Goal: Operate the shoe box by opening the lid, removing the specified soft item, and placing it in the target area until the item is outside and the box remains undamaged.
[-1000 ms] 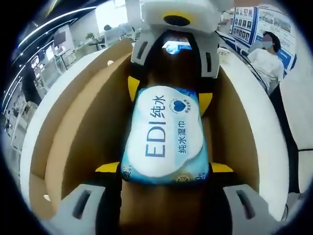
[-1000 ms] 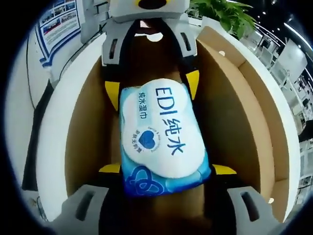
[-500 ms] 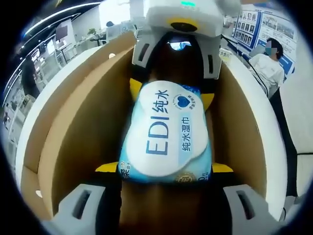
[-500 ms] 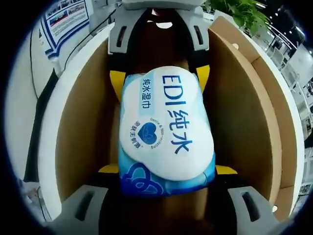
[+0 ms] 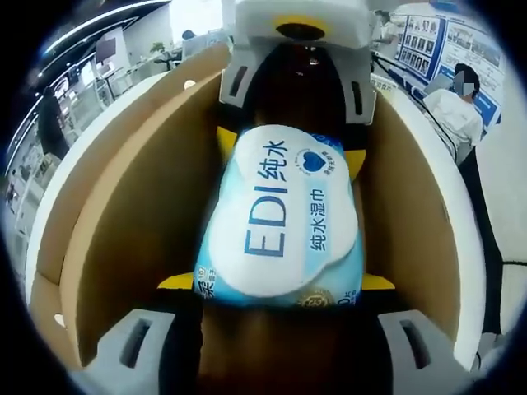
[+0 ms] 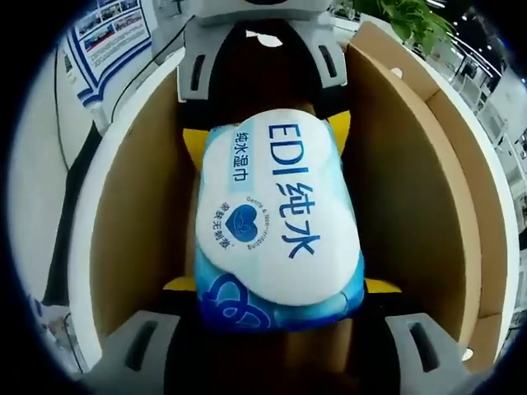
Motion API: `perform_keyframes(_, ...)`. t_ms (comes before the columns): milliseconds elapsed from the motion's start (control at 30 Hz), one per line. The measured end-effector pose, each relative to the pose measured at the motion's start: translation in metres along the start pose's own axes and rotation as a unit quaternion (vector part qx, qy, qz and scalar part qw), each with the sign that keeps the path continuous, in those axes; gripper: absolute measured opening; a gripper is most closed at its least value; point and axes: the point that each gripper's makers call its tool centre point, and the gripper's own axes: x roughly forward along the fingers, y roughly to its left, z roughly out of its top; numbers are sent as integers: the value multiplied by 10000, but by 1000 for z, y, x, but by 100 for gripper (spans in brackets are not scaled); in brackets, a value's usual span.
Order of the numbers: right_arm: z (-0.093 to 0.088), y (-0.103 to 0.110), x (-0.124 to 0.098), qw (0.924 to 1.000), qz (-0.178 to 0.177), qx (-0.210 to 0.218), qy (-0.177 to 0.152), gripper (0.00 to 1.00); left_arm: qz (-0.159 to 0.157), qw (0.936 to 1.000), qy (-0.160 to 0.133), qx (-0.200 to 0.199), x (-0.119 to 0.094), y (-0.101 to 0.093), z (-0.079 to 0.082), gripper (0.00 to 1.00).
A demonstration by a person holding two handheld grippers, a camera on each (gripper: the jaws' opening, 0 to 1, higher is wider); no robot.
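Note:
A soft blue and white wet-wipes pack point(image 5: 280, 222) marked "EDI" hangs lengthwise inside the open brown cardboard shoe box point(image 5: 123, 214). My left gripper point(image 5: 278, 282) is shut on its near end, yellow-tipped jaws against both sides. At the pack's far end my right gripper point(image 5: 290, 152) clamps it the same way. In the right gripper view the pack point(image 6: 276, 222) lies between my right gripper point(image 6: 280, 285) at the bottom and my left gripper point(image 6: 265, 136) at the top, with the box wall point(image 6: 420, 189) on either side. The box floor under the pack is mostly hidden.
The box's white outer rim point(image 5: 58, 181) curves around both sides. A person in white point(image 5: 453, 107) sits beyond the box to the right, near blue poster boards point(image 5: 420, 33). A green plant point(image 6: 403, 20) and a poster board point(image 6: 115, 33) stand past the box.
The pack looks larger and sits higher between the box walls than a second ago. Both grippers have kept their hold on its two ends.

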Motion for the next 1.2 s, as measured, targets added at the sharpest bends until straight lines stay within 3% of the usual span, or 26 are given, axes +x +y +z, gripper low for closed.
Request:
perform_keyframes(133,1,0,0,10000,2,1,-49,71,65,9998,-194,-51,0,1,1,71)
perform_keyframes(367,2,5,-3,9998,-136,64,113,63,-4,10000,-35,87,0,0,3,68)
perform_keyframes(533,2,5,-7,9997,-197,58,110,61,118,9997,-1,215,-3,-4,7,66)
perform_keyframes(833,14,2,-33,9993,-381,13,-52,61,257,9988,-308,295,-27,-1,24,66)
perform_keyframes(967,16,5,-36,9989,-453,38,115,61,252,9989,-193,339,-27,-1,23,66)
perform_keyframes(1200,28,4,-51,9985,-489,185,186,61,168,9989,-119,424,-46,2,28,65)
